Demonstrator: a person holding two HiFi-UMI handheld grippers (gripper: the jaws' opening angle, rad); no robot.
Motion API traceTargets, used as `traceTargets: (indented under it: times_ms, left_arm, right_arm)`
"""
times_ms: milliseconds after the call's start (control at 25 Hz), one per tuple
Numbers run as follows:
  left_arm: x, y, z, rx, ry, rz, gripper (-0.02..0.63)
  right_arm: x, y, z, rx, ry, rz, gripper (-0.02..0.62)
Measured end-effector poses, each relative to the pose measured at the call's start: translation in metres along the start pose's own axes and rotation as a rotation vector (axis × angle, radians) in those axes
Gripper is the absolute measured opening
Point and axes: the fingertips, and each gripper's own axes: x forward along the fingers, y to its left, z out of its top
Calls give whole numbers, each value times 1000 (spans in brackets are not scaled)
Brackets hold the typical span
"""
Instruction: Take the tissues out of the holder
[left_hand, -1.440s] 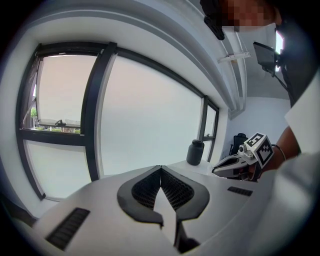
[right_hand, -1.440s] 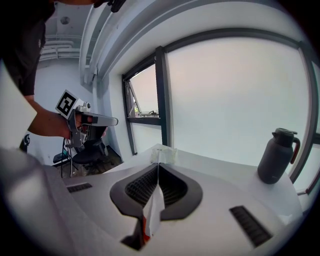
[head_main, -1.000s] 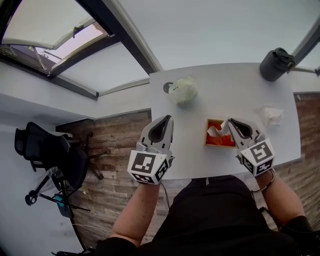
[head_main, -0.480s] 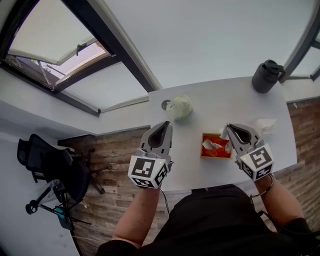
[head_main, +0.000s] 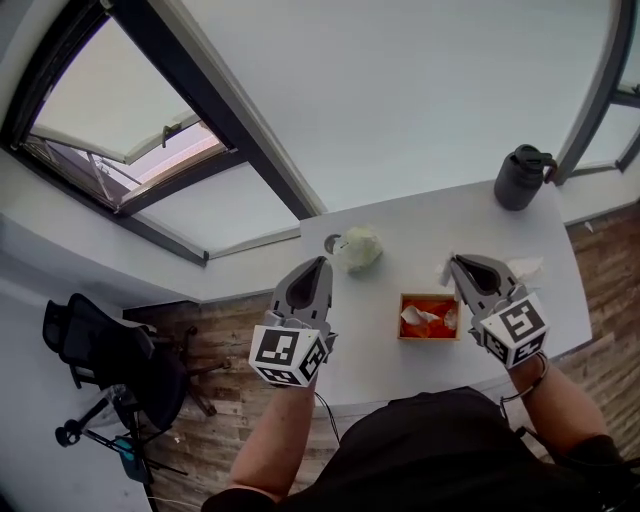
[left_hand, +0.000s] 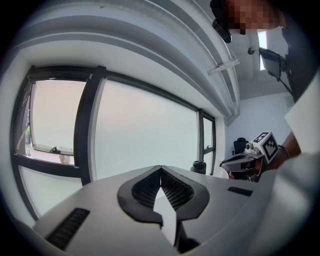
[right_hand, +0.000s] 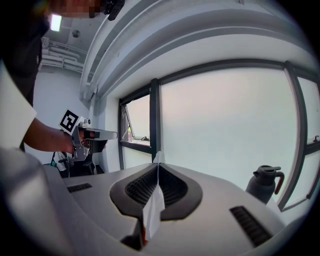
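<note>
Tissue (right_hand: 154, 205) pinched in my right gripper (head_main: 457, 264), near orange holder (head_main: 428, 297) on desk (head_main: 410, 245); left gripper (head_main: 321, 263) pressed together, empty.

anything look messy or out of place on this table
Yes: a crumpled wad lies loose near the table's far edge, and a white tissue lies beside the right gripper, both outside the orange holder. Nothing looks spilled or broken.
</note>
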Motion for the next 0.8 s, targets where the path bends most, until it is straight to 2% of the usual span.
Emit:
traceTargets:
  times_ms: [200,480,800]
  left_arm:
    - [1,-1,15,6,-25,2,6]
    - [-1,-3,37,-10,-61,2,6]
    - [-2,-6,56,6,-97,-11,6]
  right_arm:
    - [-6,-5,25,3,-52,-5,12]
    - [-16,-20,51,70,-109,-27,12]
    - [-22,-24,67,88,-151,-47,12]
